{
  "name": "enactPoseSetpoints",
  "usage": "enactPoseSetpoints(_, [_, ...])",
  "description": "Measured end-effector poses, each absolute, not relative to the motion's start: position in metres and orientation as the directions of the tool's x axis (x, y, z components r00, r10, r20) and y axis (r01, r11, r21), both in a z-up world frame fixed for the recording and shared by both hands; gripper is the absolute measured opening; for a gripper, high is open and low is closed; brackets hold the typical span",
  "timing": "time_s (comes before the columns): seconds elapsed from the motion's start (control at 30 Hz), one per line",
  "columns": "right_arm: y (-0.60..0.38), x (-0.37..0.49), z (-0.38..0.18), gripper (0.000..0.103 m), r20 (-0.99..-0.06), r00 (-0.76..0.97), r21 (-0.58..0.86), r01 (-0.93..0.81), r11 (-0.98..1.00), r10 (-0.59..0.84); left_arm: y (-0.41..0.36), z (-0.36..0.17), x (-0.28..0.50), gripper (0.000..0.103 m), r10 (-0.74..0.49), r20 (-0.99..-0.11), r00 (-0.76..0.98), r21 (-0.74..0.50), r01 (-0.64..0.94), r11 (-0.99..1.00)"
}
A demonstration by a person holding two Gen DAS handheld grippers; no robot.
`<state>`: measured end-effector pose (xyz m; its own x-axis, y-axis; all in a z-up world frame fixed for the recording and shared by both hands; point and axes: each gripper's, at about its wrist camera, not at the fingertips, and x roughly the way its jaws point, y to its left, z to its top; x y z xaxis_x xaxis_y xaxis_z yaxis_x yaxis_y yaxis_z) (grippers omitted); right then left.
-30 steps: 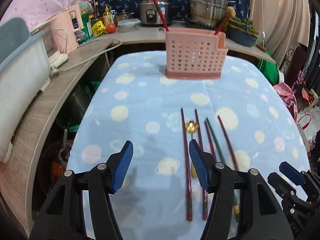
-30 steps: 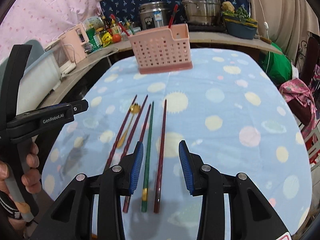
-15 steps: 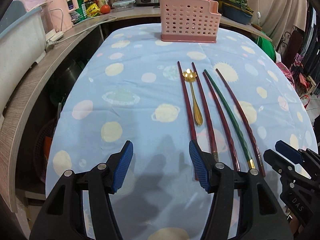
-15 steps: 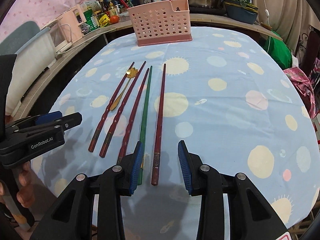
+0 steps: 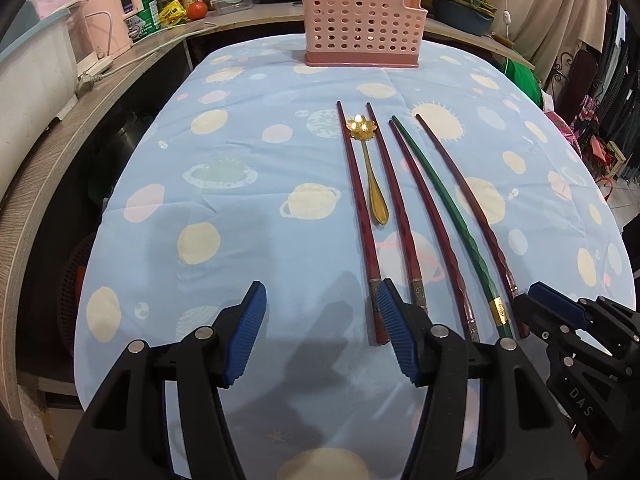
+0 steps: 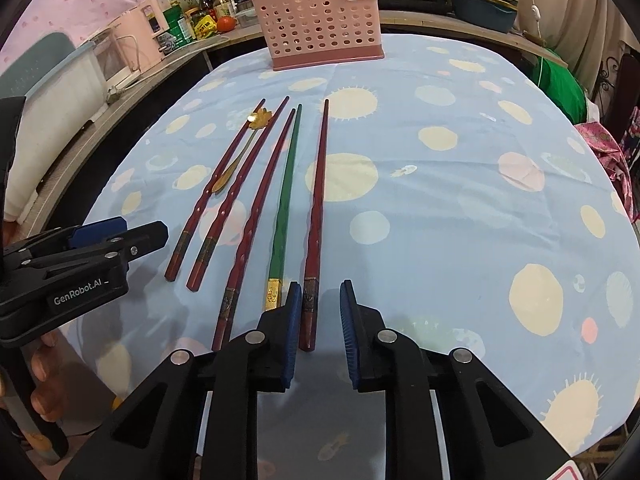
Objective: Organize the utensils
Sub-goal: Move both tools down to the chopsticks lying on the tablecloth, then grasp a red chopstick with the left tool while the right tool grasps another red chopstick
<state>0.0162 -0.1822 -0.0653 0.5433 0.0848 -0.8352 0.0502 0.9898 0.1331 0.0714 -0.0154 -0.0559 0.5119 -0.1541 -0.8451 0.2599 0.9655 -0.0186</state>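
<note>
Chopsticks lie side by side on the bench (image 6: 460, 208), long axes running from the near edge toward the pink basket (image 6: 320, 24) at the far end, thick decorated ends nearest the hands and thin tips pointing at the basket. The right hand-held gripper (image 6: 318, 324) is the nearer one to the outermost red chopstick (image 6: 316, 216): its jaws have just been closing and straddle that thick end, with a gap showing on the right, so it is not yet clenched. The left hand-held gripper (image 5: 320, 328) hangs released, nothing between its jaws, beside the leftmost red chopstick (image 5: 360, 216), with the gold spoon (image 5: 370, 176) just beyond
</note>
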Motion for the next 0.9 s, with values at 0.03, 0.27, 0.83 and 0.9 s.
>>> enactPoseSetpoints(0.03, [-0.182, 0.017, -0.067, 0.014, -0.838, 0.539, 0.131, 0.05, 0.99, 0.084, -0.016, -0.057, 0.071, 0.055, -0.156, -0.846, 0.51, -0.019, 0.262, 0.965])
enactPoseSetpoints(0.27, [-0.179, 0.016, -0.069, 0.009, -0.834, 0.548, 0.097, 0.044, 0.994, 0.057, -0.019, -0.066, 0.072, 0.055, -0.173, -0.855, 0.488, -0.039, 0.272, 0.962])
enactPoseSetpoints(0.83, [-0.177, 0.015, -0.07, 0.009, -0.823, 0.566, 0.071, 0.033, 0.997, 0.04, -0.02, -0.074, 0.074, 0.029, -0.149, -0.859, 0.49, -0.015, 0.268, 0.963])
enactPoseSetpoints(0.9, [-0.176, 0.015, -0.069, 0.009, -0.823, 0.567, 0.068, 0.032, 0.997, 0.038, -0.019, -0.073, 0.074, 0.023, -0.147, -0.859, 0.49, -0.012, 0.268, 0.963])
